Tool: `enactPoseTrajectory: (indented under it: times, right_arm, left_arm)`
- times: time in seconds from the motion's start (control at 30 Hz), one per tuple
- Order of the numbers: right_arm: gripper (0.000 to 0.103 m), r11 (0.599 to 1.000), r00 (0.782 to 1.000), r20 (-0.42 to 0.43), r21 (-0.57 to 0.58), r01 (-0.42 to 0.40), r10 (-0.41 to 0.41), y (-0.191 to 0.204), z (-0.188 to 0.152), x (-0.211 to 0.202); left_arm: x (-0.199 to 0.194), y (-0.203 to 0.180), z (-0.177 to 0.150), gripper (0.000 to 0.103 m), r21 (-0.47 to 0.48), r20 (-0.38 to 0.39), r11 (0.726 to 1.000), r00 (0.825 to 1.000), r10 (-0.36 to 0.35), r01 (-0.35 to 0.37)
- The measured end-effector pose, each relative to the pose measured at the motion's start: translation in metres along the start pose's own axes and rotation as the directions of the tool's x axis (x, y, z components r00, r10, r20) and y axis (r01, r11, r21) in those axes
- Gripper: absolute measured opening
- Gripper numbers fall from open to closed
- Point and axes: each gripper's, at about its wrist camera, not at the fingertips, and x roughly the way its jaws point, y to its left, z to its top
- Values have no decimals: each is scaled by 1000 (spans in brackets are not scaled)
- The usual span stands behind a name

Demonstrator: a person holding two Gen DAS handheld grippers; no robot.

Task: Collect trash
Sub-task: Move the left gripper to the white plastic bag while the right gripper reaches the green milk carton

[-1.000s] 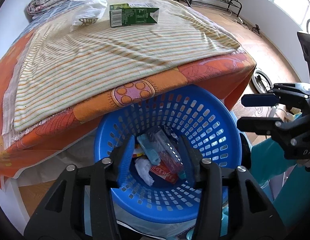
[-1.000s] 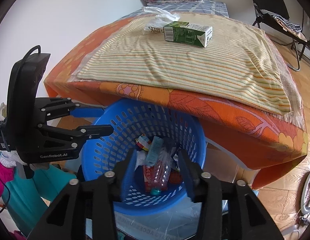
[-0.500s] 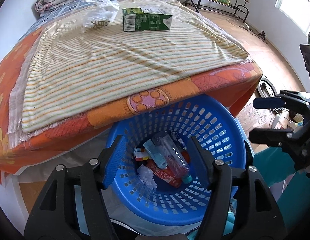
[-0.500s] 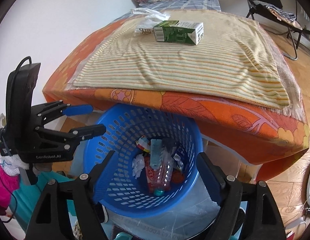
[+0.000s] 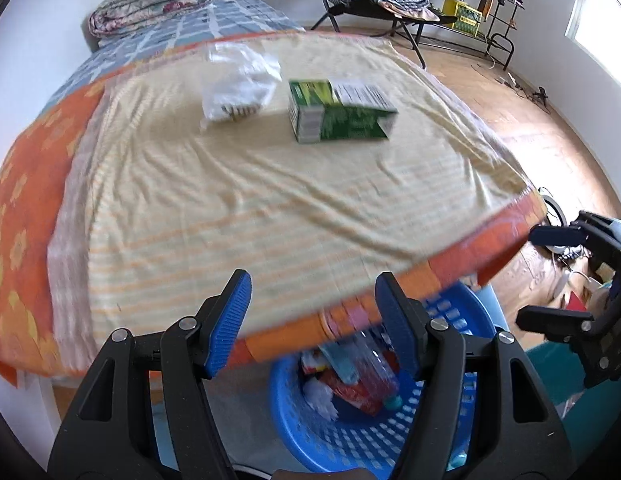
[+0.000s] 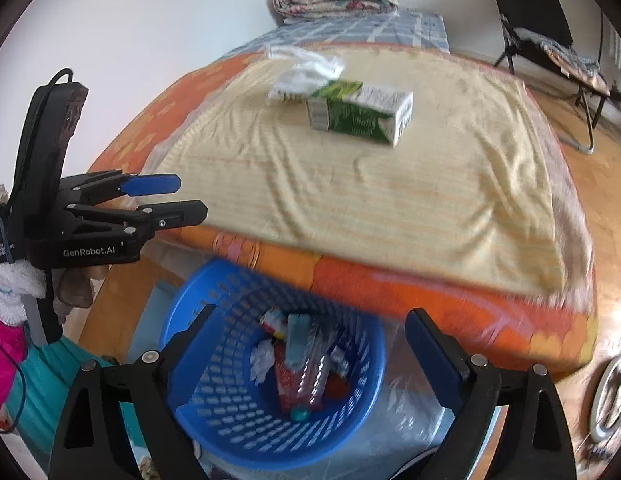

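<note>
Both views have swung up from the blue basket (image 6: pixel 214 420) to the bed (image 5: pixel 270 208) top. Left tool (image 5: pixel 314 316) and right tool (image 6: pixel 310 344) both spread wide, empty. Green carton (image 5: pixel 338 118) and plastic bag (image 5: pixel 240 84) lie mid-bed on the striped sheet (well apart from the edges). Basket sits under the near edge; wood floor (image 5: pixel 550 112) to the right.

The left gripper (image 5: pixel 312 320) and right gripper (image 6: pixel 310 340) both fill the lower frame, jaws spread wide, holding nothing.

Perforated plastic basket (image 6: pixel 214 420), wrinkled cloth sheet (image 5: pixel 270 200), printed card carton (image 5: pixel 342 116).
</note>
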Motion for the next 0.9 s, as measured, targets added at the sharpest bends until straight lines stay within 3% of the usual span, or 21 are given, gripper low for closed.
enactPoseTrajectory:
  times: [0.27,0.43,0.6,0.9]
  right_arm:
    - [94,991,988,147,-115,73,-56,-12,48,-6]
    - [94,993,983,159,-66,101,-89,-33,84,7]
    - [94,997,984,163,-18,72,-68,-49,116,21]
    - [94,994,986,157,90,-68,53,-72,177,55]
  left_arm:
    - [15,31,42,66,-81,22,997,1000,-7,9]
    - [27,51,67,66,-157,37,987,999,-12,18]
    - [41,66,89,66,-212,50,977,999,-19,29]
    - [66,89,126,66,-269,83,962,996,-29,51]
